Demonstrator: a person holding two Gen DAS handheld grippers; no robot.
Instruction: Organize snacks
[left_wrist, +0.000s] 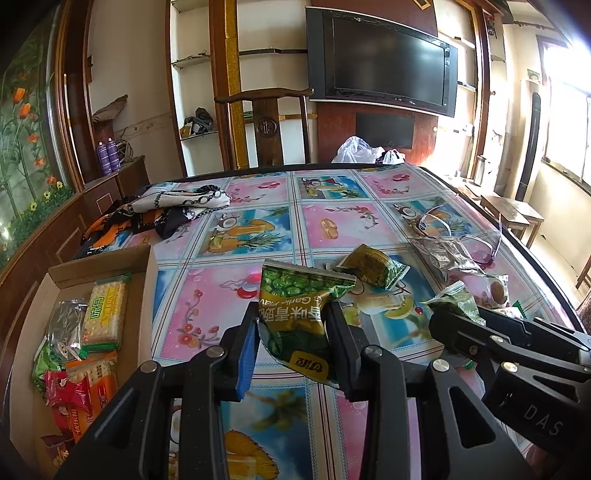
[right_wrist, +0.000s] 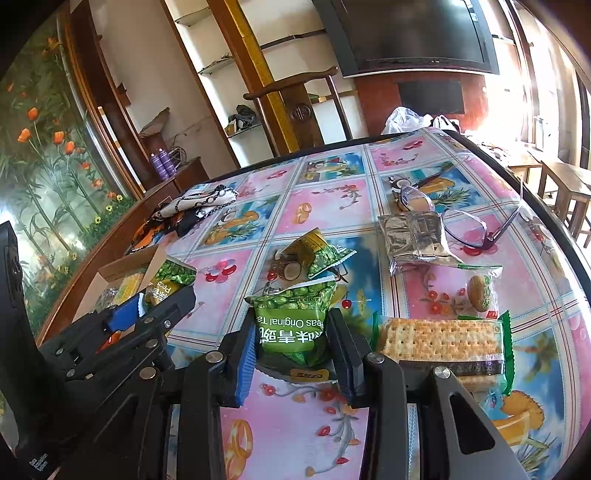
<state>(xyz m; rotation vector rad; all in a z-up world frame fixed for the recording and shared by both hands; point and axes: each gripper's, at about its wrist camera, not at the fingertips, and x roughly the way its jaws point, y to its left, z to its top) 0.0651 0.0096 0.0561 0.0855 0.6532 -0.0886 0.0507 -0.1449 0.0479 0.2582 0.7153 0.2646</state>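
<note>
Fruit-patterned oilcloth covers the table under both grippers; the left gripper pinches a garlic green-pea packet between its two fingers, lifted above the cloth just right of the cardboard box; the right gripper clamps an original green-pea packet the same way, the pack bulging upward past the fingertips. Counted across both views, green-pea packets number three: one per gripper and one loose packet lying mid-table beyond them. Only the right wrist view shows the cracker sleeve lying flat just right of its fingers, with a small round cake packet beyond it and a silver foil pouch farther back, touching the eyeglasses. Only the left wrist view looks into the box, where a pale cracker pack, an orange cracker pack, a red packet and a clear wrapper lie together; a patterned scarf sits behind the box.
</note>
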